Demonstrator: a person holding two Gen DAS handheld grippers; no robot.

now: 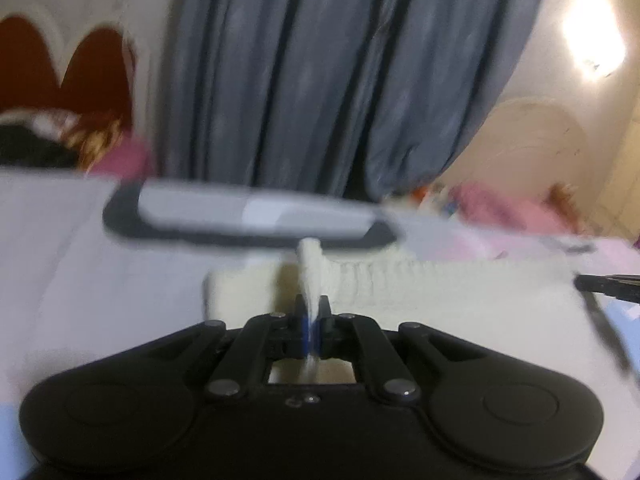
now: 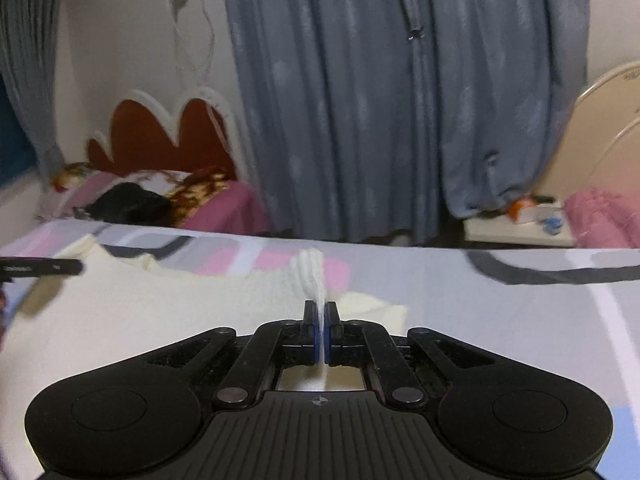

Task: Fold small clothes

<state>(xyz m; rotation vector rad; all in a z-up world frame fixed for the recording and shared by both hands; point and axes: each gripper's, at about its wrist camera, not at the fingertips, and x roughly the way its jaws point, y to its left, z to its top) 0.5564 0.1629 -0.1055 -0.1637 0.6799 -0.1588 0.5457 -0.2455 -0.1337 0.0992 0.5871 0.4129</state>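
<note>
A cream knitted garment [image 1: 440, 292] lies spread on the patterned bed sheet [image 1: 60, 264]. My left gripper [image 1: 312, 308] is shut on a pinched ridge of its near edge. The same cream garment [image 2: 160, 312] fills the left and middle of the right wrist view. My right gripper [image 2: 320, 312] is shut on another pinched fold of it. Each gripper shows as a dark tip at the side of the other view: the right one [image 1: 608, 282] and the left one [image 2: 40, 268].
The sheet [image 2: 520, 312] has pink, grey and black shapes. Grey-blue curtains [image 2: 400, 100] hang behind the bed. A second bed with a red headboard [image 2: 160, 132], pink bedding and a dark bundle stands at the left. A low white shelf [image 2: 516, 228] stands at the right.
</note>
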